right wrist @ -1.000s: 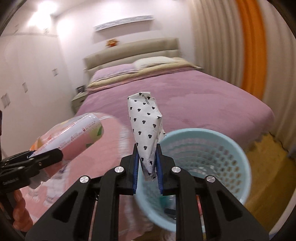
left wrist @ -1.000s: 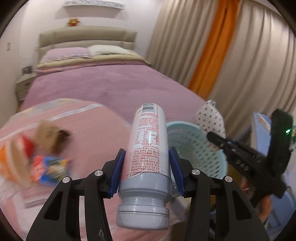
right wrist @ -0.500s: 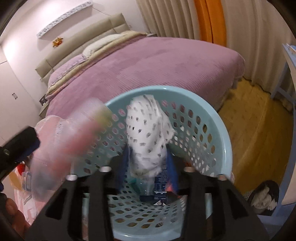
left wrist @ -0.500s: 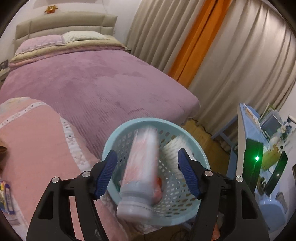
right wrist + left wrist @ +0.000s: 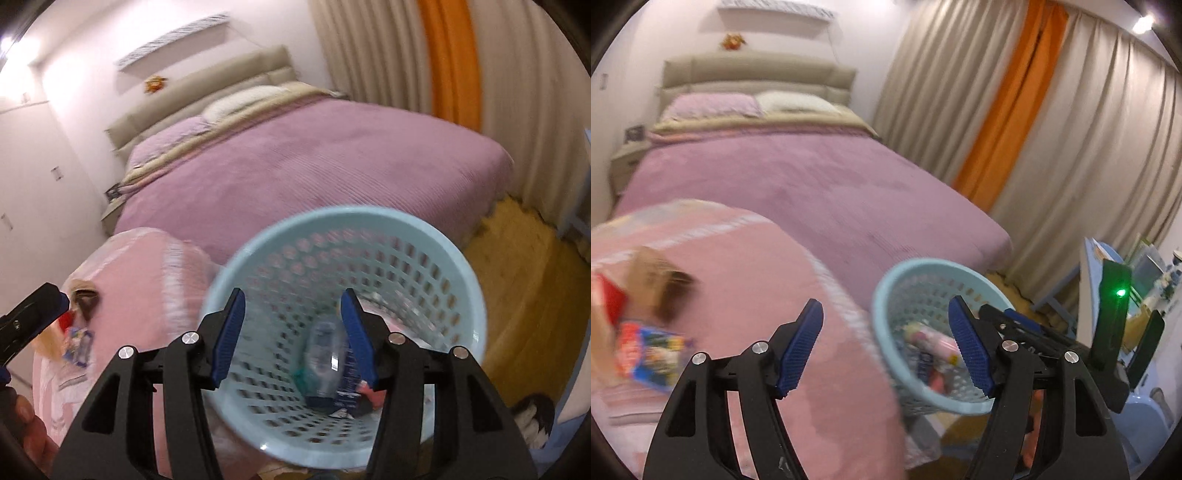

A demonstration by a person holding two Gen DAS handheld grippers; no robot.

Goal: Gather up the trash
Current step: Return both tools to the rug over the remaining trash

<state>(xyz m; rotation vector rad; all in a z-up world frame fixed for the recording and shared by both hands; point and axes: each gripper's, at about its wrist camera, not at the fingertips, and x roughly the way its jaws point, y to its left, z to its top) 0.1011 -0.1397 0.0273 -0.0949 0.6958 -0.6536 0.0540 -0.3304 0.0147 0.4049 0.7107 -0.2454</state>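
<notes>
A light blue perforated basket stands beside the pink cloth-covered surface. A pink spray can lies inside it. My left gripper hovers between cloth and basket, its jaws opening with nothing between them. My right gripper hangs open over the basket, empty, and a clear bottle and other trash lie at the bottom. On the cloth to the left are a brown paper bag, a colourful wrapper and a red piece, all blurred.
A bed with a purple cover fills the middle ground, with beige curtains and an orange one to the right. A blue desk with small items stands at the far right. Wooden floor lies right of the basket.
Both grippers opened over the basket: the spray can dropped from the left, the polka-dot wrapper from the right. The left gripper then swung back left toward the cloth.
</notes>
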